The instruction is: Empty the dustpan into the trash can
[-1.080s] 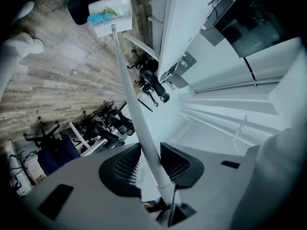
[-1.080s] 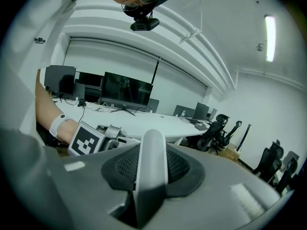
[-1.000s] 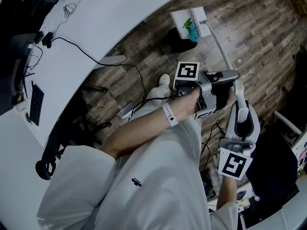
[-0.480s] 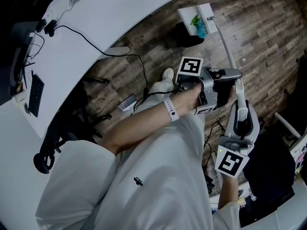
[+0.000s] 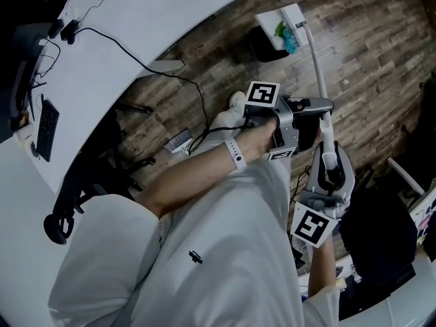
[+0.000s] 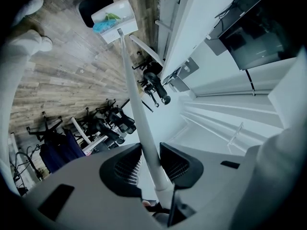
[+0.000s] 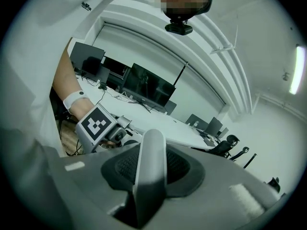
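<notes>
Head view: white long-handled dustpan point(image 5: 279, 24) shifted over black trash can point(image 5: 261, 48), still loaded, tip next; left gripper point(image 5: 319, 118), jaws just tightening, and right gripper point(image 7: 151, 164) pinch its pole point(image 5: 315, 67)

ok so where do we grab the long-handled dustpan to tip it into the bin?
By its long thin pole, not the pan: jaws pinch the round shaft crosswise from the side, as the left gripper does. The right gripper clamps the thicker top grip, likely giving leverage to tilt over the trash can.

White dustpan point(image 5: 271, 29), brown wood-grain floor point(image 5: 371, 56)
</notes>
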Demonstrator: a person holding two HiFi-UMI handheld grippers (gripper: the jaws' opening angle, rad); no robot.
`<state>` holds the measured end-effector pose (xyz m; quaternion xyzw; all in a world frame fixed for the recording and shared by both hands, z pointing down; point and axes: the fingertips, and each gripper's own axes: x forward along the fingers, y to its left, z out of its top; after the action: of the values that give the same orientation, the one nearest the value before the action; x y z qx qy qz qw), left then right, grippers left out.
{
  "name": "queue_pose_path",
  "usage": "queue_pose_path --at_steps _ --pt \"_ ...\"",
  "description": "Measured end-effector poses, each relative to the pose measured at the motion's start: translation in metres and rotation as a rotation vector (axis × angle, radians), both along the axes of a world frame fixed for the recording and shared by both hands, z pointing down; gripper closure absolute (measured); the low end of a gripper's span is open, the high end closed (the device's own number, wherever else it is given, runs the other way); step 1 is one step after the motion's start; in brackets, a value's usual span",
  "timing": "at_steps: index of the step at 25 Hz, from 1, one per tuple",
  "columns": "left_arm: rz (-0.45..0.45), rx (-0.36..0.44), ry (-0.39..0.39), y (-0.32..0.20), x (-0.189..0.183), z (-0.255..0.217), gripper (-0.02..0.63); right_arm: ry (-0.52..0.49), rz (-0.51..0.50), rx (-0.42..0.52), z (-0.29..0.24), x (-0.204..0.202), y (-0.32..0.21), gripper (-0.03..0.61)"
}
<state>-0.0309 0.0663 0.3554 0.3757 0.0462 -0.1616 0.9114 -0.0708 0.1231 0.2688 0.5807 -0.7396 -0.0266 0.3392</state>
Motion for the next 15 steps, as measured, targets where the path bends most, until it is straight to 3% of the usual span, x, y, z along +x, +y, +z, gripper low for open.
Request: queue_pose_path --at_steps 15 --pt "-0.01 0.005 -0.017 0.021 -0.032 0.02 0.497 0.134 -0.218 0.041 0.021 -0.037 0.026 0.465"
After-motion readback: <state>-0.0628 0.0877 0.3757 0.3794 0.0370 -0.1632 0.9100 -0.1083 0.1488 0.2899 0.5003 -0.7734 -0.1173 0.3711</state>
